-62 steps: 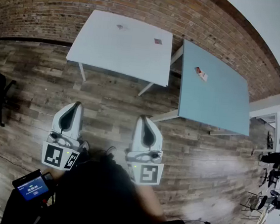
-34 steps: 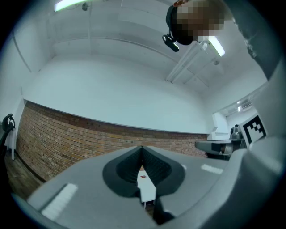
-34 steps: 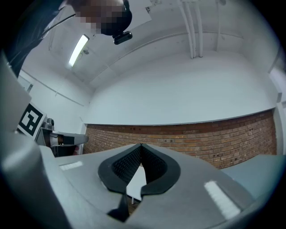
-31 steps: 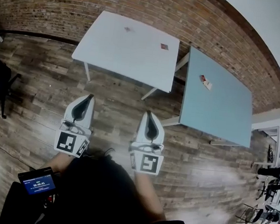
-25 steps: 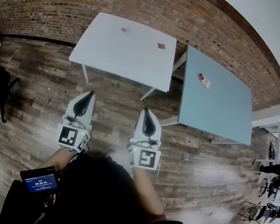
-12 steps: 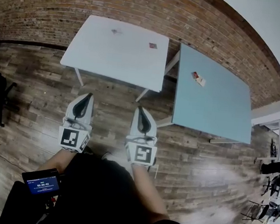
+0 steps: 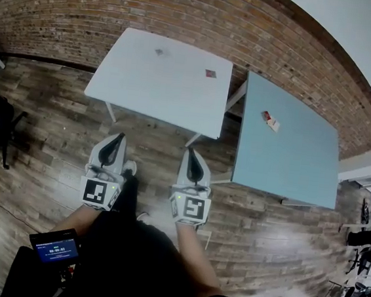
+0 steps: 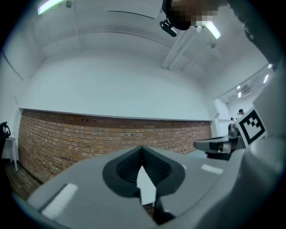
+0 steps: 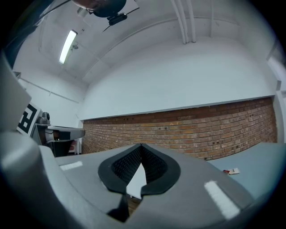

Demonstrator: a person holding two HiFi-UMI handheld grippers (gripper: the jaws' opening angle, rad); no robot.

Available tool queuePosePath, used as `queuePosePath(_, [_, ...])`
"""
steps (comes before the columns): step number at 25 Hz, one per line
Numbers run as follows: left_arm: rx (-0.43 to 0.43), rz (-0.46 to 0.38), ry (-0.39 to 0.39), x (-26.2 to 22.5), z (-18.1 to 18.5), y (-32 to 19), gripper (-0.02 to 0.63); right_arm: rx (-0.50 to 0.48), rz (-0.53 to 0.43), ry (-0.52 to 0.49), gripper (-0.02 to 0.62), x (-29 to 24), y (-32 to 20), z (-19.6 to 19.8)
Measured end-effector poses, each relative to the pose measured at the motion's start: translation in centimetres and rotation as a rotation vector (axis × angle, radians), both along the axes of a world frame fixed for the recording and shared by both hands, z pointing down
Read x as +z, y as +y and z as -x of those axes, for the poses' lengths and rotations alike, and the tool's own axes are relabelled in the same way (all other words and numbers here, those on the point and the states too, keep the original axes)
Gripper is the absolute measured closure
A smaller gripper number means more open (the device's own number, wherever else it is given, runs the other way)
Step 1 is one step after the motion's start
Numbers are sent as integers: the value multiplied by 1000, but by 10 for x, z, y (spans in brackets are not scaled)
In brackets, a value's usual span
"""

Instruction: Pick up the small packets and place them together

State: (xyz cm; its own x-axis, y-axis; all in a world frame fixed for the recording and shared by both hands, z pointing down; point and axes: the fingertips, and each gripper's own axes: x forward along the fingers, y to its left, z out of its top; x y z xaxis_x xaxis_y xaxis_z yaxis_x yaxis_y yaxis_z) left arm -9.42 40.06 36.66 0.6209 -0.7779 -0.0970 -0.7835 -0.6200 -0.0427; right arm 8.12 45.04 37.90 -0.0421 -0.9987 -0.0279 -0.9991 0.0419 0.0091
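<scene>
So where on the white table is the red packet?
In the head view, the red packet lies near the far right corner of the white table, right of a grey packet.

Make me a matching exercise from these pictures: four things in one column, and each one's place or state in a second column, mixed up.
Things:
1. red packet
2. red and white packets
3. right gripper
4. blue-screen device

Places or states:
A. on the blue-grey table
B. shut, over the wooden floor
C. on the white table
D. low at the left of the head view, near the person's left arm

Pairs: 1-C, 2-A, 3-B, 4-D
</scene>
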Motion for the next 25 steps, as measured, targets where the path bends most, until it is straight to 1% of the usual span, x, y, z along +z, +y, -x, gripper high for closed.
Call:
queuePosePath(4, [2, 26, 2, 10, -5, -45, 606, 0, 11, -9, 593, 9, -45, -4])
queuePosePath(7, [10, 26, 6, 9, -10, -81, 606, -3, 15, -3, 592, 13, -84, -1])
queuePosePath(11, [32, 37, 3, 15, -17, -130, 606, 22, 51, 1, 592, 18, -133, -9])
queuePosePath(14, [38, 68, 35, 15, -23, -169, 606, 31, 67, 16, 592, 18, -170, -11])
queuePosePath(18, [73, 77, 67, 7, -31, -218, 606, 58, 73, 47, 592, 16, -221, -18])
queuePosePath(22, [69, 98, 89, 7, -24, -269, 606, 97, 93, 60, 592, 17, -265, -33])
queuePosePath(25, [65, 111, 85, 14, -19, -298, 606, 117, 103, 51, 592, 21, -292, -35])
